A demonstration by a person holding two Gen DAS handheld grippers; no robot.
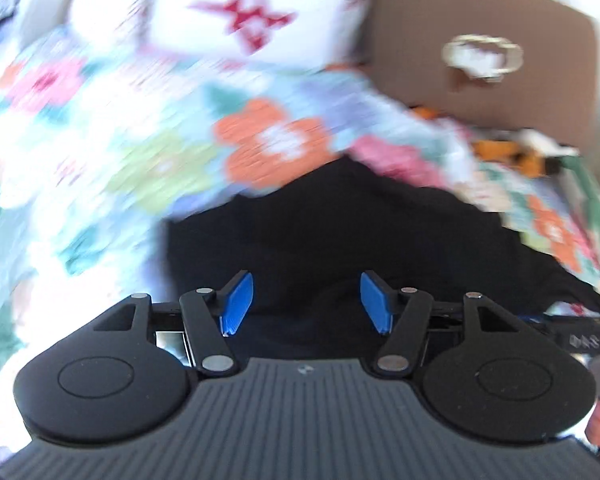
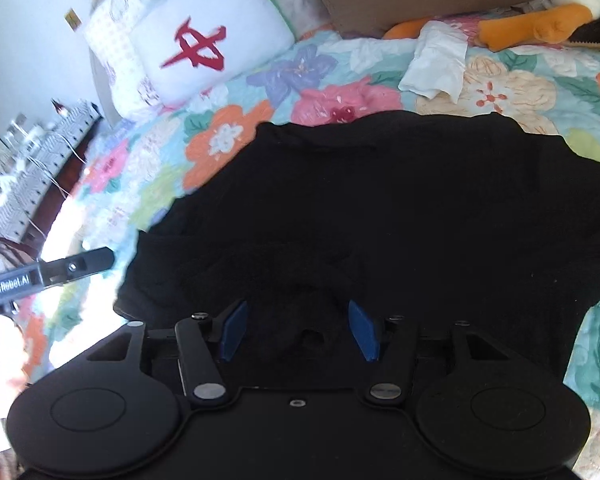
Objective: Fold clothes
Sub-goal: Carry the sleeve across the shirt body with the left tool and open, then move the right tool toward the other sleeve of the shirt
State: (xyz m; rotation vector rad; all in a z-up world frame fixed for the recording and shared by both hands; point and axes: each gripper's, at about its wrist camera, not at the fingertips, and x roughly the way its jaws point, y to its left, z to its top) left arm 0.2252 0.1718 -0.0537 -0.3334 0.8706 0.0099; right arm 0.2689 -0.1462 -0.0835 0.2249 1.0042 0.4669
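Garment: one black garment [image 2: 380, 216] lies spread on the bed, filling the centre and lower half of the right wrist view; in the left wrist view it occupies the lower centre of the frame [image 1: 340, 224].
Bed cover: one floral quilt [image 2: 228, 140] lies beneath the garment and shows around it on the left, top and right.
Pillows: one white pillow with a red mark [image 2: 204, 40] sits at the upper left of the right wrist view, leaning on a second, patterned pillow [image 2: 116, 32] behind it.
Other items: one white crumpled cloth [image 2: 436, 60] and one orange and white plush toy [image 2: 540, 20] lie at the upper right; one brown cushion [image 1: 480, 40] stands at the upper right of the left wrist view.
Left gripper [image 1: 307, 304]: one; jaws apart, nothing between the blue pads, held low above the garment's near edge; the view is blurred. Its body also appears at the left edge of the right wrist view [image 2: 48, 272].
Right gripper [image 2: 298, 330]: one; jaws apart, poised over a bunched fold of the garment at lower centre; contact with the cloth cannot be told.
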